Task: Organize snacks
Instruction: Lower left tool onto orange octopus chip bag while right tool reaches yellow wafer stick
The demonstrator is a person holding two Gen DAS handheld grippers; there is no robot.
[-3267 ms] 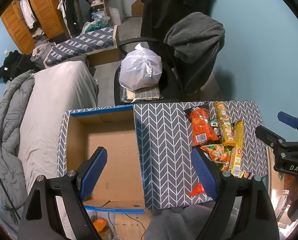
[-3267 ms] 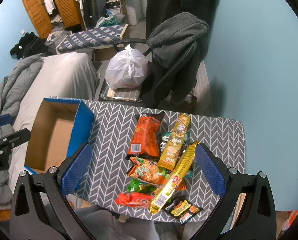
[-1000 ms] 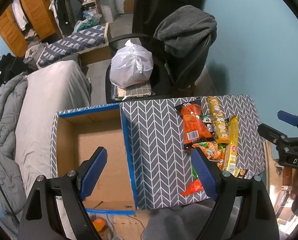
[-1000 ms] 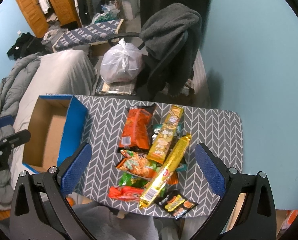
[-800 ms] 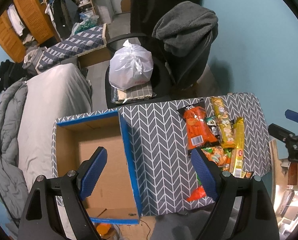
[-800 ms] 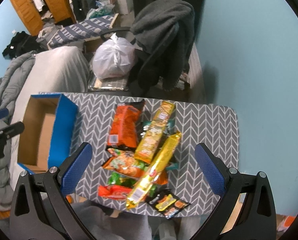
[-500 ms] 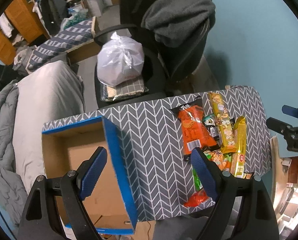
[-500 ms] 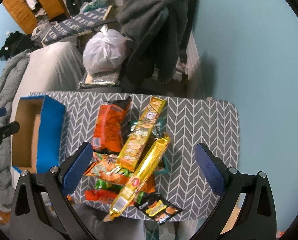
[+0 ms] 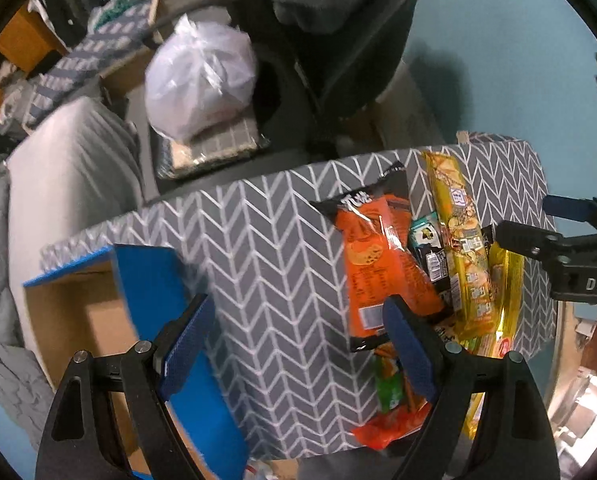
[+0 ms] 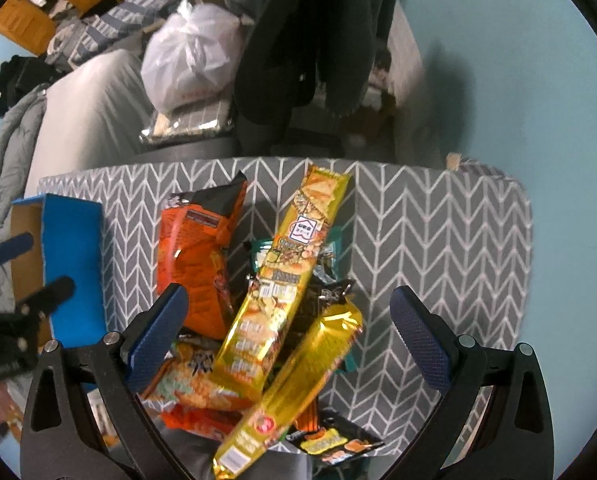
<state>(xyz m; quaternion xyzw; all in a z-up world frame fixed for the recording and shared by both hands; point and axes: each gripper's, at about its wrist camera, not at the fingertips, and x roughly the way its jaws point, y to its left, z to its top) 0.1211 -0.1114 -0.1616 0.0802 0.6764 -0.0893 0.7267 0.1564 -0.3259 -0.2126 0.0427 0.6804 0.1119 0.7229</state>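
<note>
Overhead, right gripper (image 10: 286, 328) is held agape above the yellow packet (image 10: 282, 284) at frame centre. Left gripper (image 9: 298, 344) likewise agape, empty. One packet is best pinched crosswise.

Glossy foil snack packets (image 10: 282, 280); matt cardboard box (image 9: 98, 320).

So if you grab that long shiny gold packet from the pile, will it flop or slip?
The long gold packet will probably bend a little, since it lies draped over other snacks. Its glossy foil looks slippery, so it may slide between the pads. It overhangs the table edge, so a nudge could tip it off.
</note>
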